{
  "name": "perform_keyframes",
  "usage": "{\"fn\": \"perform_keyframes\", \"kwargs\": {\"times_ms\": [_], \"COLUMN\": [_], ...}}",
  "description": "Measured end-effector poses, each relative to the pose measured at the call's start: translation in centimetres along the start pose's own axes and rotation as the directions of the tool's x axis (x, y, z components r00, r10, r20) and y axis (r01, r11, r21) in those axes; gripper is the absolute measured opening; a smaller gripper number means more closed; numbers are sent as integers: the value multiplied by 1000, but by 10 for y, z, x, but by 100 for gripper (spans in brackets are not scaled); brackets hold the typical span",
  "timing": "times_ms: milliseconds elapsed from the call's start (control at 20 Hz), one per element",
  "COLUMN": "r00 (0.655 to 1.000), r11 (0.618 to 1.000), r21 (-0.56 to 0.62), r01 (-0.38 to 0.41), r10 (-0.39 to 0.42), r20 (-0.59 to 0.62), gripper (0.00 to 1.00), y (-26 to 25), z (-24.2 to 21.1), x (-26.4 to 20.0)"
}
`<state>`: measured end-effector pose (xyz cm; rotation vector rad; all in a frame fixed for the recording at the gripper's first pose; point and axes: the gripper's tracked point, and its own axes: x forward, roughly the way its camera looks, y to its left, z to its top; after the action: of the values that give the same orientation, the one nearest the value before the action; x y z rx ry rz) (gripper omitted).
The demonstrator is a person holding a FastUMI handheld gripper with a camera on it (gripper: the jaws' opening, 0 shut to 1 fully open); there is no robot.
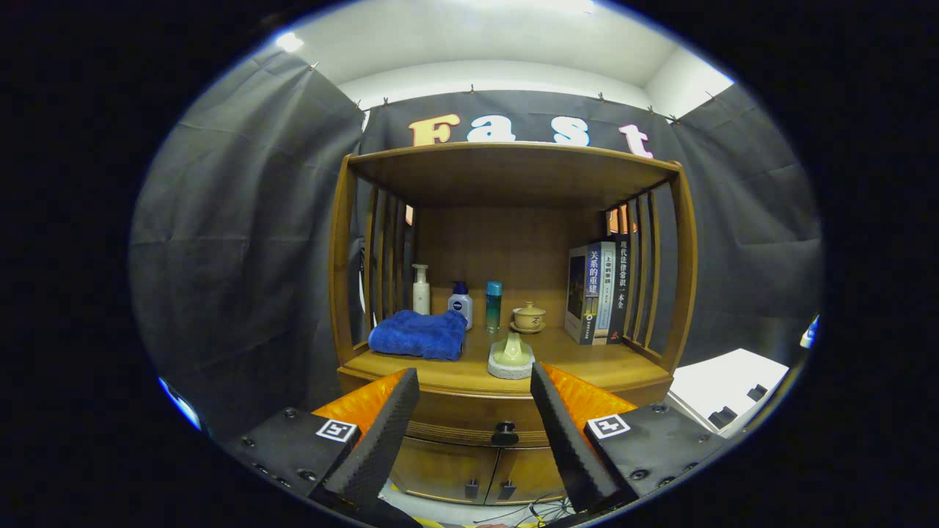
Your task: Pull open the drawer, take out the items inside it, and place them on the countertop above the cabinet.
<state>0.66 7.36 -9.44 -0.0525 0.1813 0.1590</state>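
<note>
- Gripper (475,381): jaws spread wide, nothing between the fingers, nothing touched. It hangs in front of the cabinet (506,293), apart from it.
- Drawer (477,422): closed, sits just under the countertop (587,367). Its dark round knob (505,434) shows in the gap between the two fingers, beyond the tips. Contents hidden.
- Below the drawer: two small cabinet doors (477,469), both shut, each with a small dark pull near the centre seam.
- Countertop, left to right:
- Folded blue towel (418,334) at the front left, close to the slatted side rail.
- Cream pump bottle (421,290) standing upright behind the towel, near the back panel.
- White bottle with a blue cap (461,304), upright, just beside the towel's right end.
- Slim teal bottle (494,305), upright, just right of the white one.
- Pale green ceramic piece on a round grey base (511,357), near the front edge, in line with the gap between the fingers.
- Small lidded tea cup on a saucer (528,317), behind the grey base, lid on.
- Upright books (598,292) leaning against the right slatted rail; number hard to tell.
- Upper shelf board (510,165) roofs the open compartment.
- White box-like object (726,389) on the far right, well apart from the cabinet.
- Loose cables (535,507) on the floor beneath the doors.
</note>
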Motion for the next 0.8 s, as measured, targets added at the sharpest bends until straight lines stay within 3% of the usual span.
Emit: {"fn": "perform_keyframes", "kwargs": {"times_ms": [800], "r00": [999], "r11": [999], "r21": [15], "r01": [36], "r10": [-36], "r20": [-3], "gripper": [98], "y": [-21], "z": [-7], "x": [-5]}}
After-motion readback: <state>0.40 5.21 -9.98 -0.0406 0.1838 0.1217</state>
